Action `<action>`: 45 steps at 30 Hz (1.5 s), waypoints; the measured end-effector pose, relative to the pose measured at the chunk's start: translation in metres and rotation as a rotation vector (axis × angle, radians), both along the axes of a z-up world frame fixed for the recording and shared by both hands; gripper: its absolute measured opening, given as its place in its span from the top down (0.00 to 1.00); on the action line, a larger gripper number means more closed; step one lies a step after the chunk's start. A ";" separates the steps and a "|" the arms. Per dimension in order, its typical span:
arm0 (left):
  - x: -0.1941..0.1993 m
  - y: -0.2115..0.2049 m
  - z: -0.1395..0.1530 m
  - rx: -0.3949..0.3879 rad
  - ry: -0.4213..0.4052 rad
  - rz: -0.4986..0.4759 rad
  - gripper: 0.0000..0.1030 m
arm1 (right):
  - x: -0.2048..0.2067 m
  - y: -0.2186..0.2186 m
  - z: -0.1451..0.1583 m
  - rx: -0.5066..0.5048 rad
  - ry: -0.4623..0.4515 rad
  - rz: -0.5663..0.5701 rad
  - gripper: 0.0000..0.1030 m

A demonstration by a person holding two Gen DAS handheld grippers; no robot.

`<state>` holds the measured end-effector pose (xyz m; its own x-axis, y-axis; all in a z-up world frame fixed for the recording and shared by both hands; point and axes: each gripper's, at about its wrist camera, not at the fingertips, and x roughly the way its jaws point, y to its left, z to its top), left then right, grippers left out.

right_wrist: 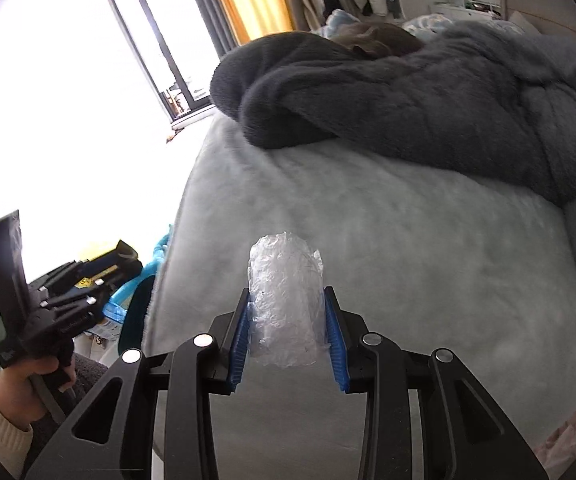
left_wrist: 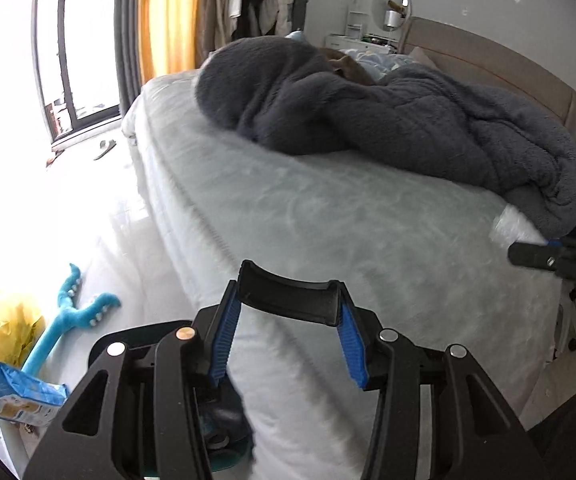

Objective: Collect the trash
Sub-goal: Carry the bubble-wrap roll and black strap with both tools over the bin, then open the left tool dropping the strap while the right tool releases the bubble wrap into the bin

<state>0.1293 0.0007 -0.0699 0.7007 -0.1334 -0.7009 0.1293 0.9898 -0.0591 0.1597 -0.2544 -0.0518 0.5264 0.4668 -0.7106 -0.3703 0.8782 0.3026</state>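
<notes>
My right gripper (right_wrist: 286, 312) is shut on a crumpled clear plastic wrapper (right_wrist: 286, 300) and holds it above the grey bed sheet (right_wrist: 388, 240). The same wrapper (left_wrist: 514, 230) shows at the right edge of the left wrist view, at the tip of the right gripper (left_wrist: 536, 256). My left gripper (left_wrist: 288, 308) is shut on a flat black plastic piece (left_wrist: 288, 294) held across its blue pads (left_wrist: 224, 340), over the bed's near edge. In the right wrist view the left gripper (right_wrist: 68, 300) is at the far left, with the black piece (right_wrist: 6, 264) standing up from it.
A dark grey fleece blanket (left_wrist: 388, 120) is heaped on the far half of the bed. On the floor at left lie a yellow bag (left_wrist: 4, 328), a blue package (left_wrist: 12, 394) and a blue plush toy (left_wrist: 72, 316). A bright window (left_wrist: 8, 80) is at left.
</notes>
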 end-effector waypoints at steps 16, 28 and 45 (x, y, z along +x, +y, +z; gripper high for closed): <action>-0.006 0.079 -0.036 -0.027 0.129 0.159 0.52 | 0.004 0.089 0.016 0.014 -0.035 0.114 0.66; -0.006 0.128 -0.083 -0.032 0.271 0.226 0.51 | 0.003 0.163 0.017 0.024 -0.052 0.237 0.66; -0.021 0.184 -0.127 -0.138 0.489 0.284 0.35 | 0.002 0.264 -0.009 -0.001 -0.006 0.362 0.66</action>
